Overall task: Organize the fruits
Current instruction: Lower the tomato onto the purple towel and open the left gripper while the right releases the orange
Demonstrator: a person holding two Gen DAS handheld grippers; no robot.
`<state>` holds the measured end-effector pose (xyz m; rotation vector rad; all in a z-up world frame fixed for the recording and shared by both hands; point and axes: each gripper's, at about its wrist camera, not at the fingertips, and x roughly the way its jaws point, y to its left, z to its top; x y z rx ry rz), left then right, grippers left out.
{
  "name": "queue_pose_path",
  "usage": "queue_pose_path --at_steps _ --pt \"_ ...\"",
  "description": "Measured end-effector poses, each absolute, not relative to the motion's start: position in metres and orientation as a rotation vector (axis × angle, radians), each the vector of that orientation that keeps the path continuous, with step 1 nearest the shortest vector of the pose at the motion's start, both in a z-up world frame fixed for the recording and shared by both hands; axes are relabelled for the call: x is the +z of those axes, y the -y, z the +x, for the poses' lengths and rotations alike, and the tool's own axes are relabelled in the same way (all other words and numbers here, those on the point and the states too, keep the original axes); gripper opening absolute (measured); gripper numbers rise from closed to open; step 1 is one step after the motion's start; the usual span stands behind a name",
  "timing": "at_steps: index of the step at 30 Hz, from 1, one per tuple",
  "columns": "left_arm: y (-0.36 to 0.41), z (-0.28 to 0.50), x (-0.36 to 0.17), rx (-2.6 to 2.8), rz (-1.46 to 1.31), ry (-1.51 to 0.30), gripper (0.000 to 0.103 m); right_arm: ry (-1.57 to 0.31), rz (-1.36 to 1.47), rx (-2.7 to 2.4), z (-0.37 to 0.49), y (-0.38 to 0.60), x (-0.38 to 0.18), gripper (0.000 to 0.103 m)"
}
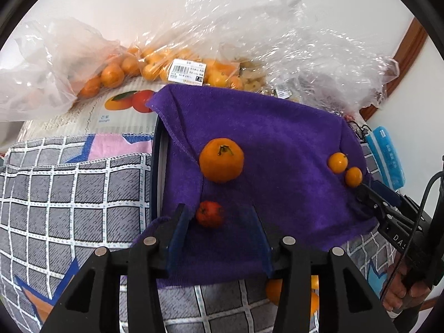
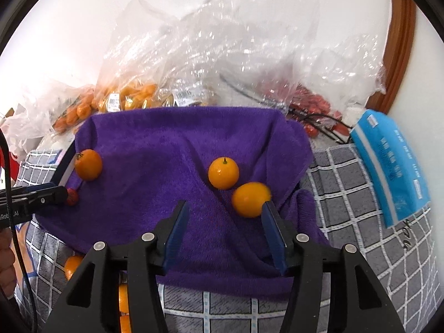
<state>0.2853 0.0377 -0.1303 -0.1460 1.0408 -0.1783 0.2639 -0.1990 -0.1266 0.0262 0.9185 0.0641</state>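
Note:
A purple towel (image 1: 263, 144) (image 2: 172, 144) lies over a tray. On it sit a large orange (image 1: 221, 159) (image 2: 88, 164), a small red fruit (image 1: 210, 213) (image 2: 71, 196), and two small orange kumquats (image 1: 337, 162) (image 1: 353, 176), which also show in the right wrist view (image 2: 223, 173) (image 2: 251, 199). My left gripper (image 1: 219, 216) is open, with the red fruit just inside its left finger. My right gripper (image 2: 226, 211) is open and empty; the nearer kumquat lies by its right fingertip. The right gripper also shows at the right edge of the left wrist view (image 1: 371, 197).
Clear plastic bags of oranges (image 1: 111, 75) (image 2: 133, 94) and of red fruit (image 2: 313, 102) lie behind the towel. A blue tissue pack (image 2: 394, 166) (image 1: 385, 158) lies at the right. A grey checked cloth (image 1: 69, 199) covers the surface. More oranges (image 2: 72, 266) lie in front of the towel.

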Motion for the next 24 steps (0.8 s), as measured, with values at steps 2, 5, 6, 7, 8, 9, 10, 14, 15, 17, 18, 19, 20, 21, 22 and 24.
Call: queue_pose_path --at_steps 2,5,6,7,8,9,10,14,15,17,18,19,20,21,22,24 --pt "-0.039 0.278 -0.125 -0.177 -0.142 -1.029 0.043 -0.903 0.029 0.061 0.257 0.198 -0.120 0.054" --pt "-0.041 0.267 -0.116 -0.175 -0.137 -1.008 0.043 -0.889 0.032 0.055 0.247 0.196 -0.111 0.054" --pt "-0.041 0.265 -0.114 -0.174 -0.136 -1.002 0.043 -0.881 0.032 0.050 0.243 0.196 -0.108 0.054" --pt "-0.042 0.260 -0.110 -0.173 -0.134 -0.991 0.043 -0.871 0.034 0.050 0.238 0.196 -0.105 0.054" --pt "-0.042 0.256 -0.107 -0.171 -0.133 -0.983 0.043 -0.864 0.036 0.052 0.234 0.196 -0.102 0.054" --pt "-0.042 0.252 -0.104 -0.170 -0.130 -0.974 0.043 -0.857 0.039 0.053 0.230 0.195 -0.099 0.054" --pt "-0.042 0.248 -0.101 -0.168 -0.128 -0.965 0.043 -0.850 0.043 0.052 0.225 0.195 -0.096 0.054" --pt "-0.044 0.231 -0.092 -0.162 -0.123 -0.939 0.043 -0.832 0.057 0.050 0.208 0.192 -0.089 0.054" --pt "-0.045 0.227 -0.090 -0.161 -0.124 -0.935 0.043 -0.835 0.062 0.055 0.205 0.190 -0.088 0.054" --pt "-0.048 0.218 -0.088 -0.152 -0.126 -0.927 0.043 -0.848 0.069 0.069 0.199 0.188 -0.088 0.054" --pt "-0.050 0.215 -0.087 -0.155 -0.127 -0.926 0.043 -0.856 0.070 0.072 0.196 0.186 -0.087 0.054" --pt "-0.052 0.211 -0.086 -0.168 -0.130 -0.925 0.043 -0.860 0.070 0.077 0.192 0.185 -0.087 0.054" --pt "-0.054 0.207 -0.086 -0.176 -0.134 -0.923 0.043 -0.863 0.069 0.084 0.189 0.183 -0.087 0.054" --pt "-0.057 0.202 -0.084 -0.172 -0.137 -0.920 0.043 -0.864 0.067 0.086 0.186 0.182 -0.087 0.054" --pt "-0.060 0.198 -0.083 -0.163 -0.140 -0.916 0.043 -0.864 0.065 0.090 0.183 0.180 -0.087 0.054" --pt "-0.065 0.192 -0.081 -0.156 -0.146 -0.912 0.043 -0.862 0.061 0.100 0.177 0.175 -0.087 0.054"
